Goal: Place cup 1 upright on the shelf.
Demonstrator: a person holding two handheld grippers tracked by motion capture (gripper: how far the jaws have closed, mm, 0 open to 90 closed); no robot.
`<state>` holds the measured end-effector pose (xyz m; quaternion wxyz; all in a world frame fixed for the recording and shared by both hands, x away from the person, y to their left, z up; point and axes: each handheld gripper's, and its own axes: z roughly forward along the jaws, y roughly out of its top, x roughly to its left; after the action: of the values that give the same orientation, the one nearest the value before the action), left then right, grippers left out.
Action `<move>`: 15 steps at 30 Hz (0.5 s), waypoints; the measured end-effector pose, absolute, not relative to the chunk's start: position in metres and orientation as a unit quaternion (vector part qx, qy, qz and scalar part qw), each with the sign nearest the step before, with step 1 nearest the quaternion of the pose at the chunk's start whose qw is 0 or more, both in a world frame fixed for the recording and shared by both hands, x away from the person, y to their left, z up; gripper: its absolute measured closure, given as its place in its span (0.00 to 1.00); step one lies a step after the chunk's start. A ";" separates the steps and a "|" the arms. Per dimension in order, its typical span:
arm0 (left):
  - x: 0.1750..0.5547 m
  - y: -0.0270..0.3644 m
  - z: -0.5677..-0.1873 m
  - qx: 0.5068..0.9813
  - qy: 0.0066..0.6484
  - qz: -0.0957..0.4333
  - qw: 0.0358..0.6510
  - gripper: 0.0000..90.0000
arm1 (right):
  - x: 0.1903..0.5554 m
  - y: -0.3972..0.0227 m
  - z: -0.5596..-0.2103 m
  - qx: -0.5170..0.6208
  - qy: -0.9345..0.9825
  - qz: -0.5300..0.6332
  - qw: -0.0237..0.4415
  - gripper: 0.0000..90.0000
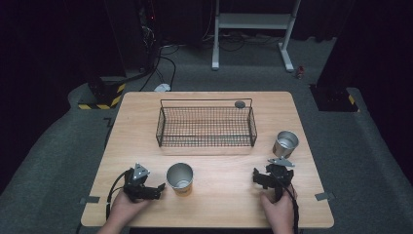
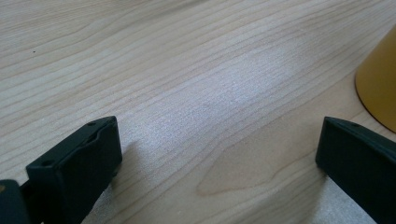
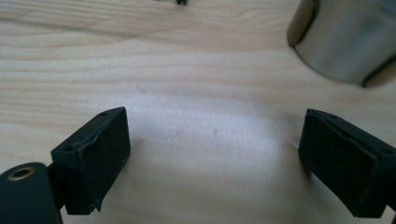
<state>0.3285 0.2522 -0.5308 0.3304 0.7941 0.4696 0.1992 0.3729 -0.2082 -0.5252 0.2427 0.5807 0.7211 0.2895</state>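
A yellow-sided metal cup [image 1: 180,178] stands near the table's front, and its yellow wall [image 2: 378,88] shows at the right edge of the left gripper view. My left gripper [image 1: 146,187] rests on the table just left of that cup, jaws wide apart with bare wood between them [image 2: 219,158]. A silver cup [image 1: 285,143] stands at the right; its steel wall [image 3: 348,39] appears up right in the right gripper view. My right gripper [image 1: 272,176] sits below it, open and holding nothing [image 3: 215,163]. A black wire basket [image 1: 206,126] stands mid-table.
A small dark round object [image 1: 239,104] lies by the basket's far right corner. The wooden table [image 1: 219,200] ends close behind both hands. Cables, a white stand and hazard-striped blocks lie on the floor beyond the far edge.
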 end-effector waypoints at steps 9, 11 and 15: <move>0.327 0.251 -0.531 0.789 0.477 0.205 0.328 0.01 | 0.366 -0.205 -0.525 0.572 0.728 0.293 0.239 0.10; 0.327 0.251 -0.531 0.788 0.479 0.205 0.327 0.01 | 0.366 -0.205 -0.525 0.572 0.728 0.294 0.238 0.09; 0.325 0.251 -0.530 0.778 0.494 0.212 0.326 0.03 | 0.366 -0.205 -0.525 0.571 0.729 0.294 0.237 0.09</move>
<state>0.3246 0.2509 -0.5302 0.3265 0.7775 0.4937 0.2124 0.3663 -0.2050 -0.5254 0.2371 0.5706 0.7292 0.2941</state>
